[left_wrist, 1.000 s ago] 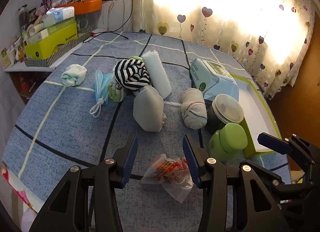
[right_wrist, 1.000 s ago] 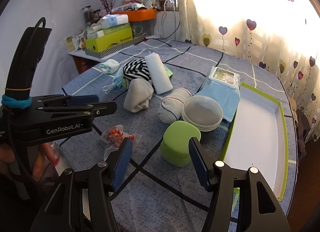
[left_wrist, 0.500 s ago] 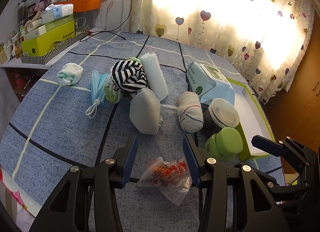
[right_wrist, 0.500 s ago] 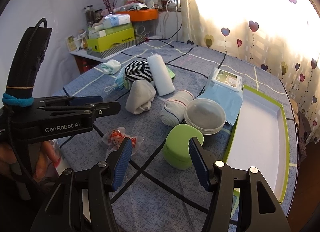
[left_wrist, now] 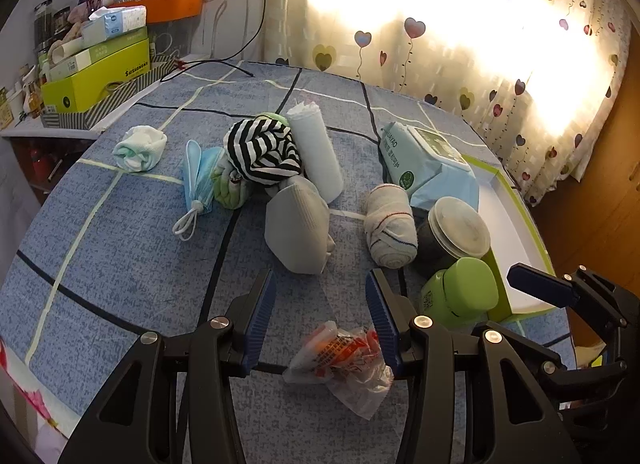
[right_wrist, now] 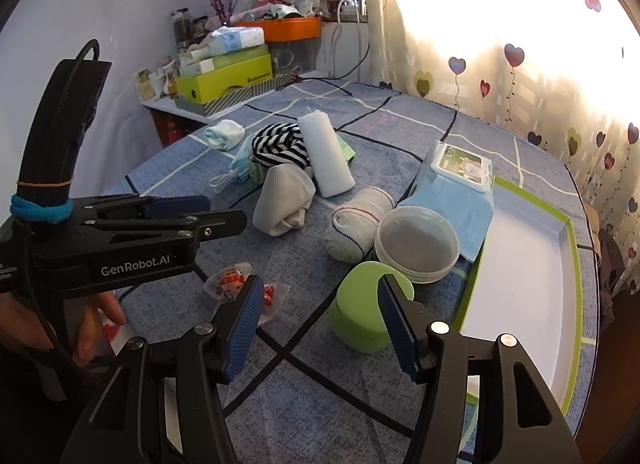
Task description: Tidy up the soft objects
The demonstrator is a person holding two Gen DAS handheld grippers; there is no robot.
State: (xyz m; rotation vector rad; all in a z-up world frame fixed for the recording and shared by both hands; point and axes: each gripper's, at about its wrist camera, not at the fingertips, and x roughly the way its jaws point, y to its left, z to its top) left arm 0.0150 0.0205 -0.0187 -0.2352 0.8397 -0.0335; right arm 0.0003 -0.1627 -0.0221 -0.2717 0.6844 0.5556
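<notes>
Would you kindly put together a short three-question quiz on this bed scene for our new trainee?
1. True or false: the white tray already holds a sock.
2. Which item lies nearest the left gripper? A) striped garment B) plastic snack wrapper C) wipes pack
3. Fill in: the clear-lidded jar stands between the green container and the ____.

Key: 1 false, the tray is empty. 2 B. 3 wipes pack.
</notes>
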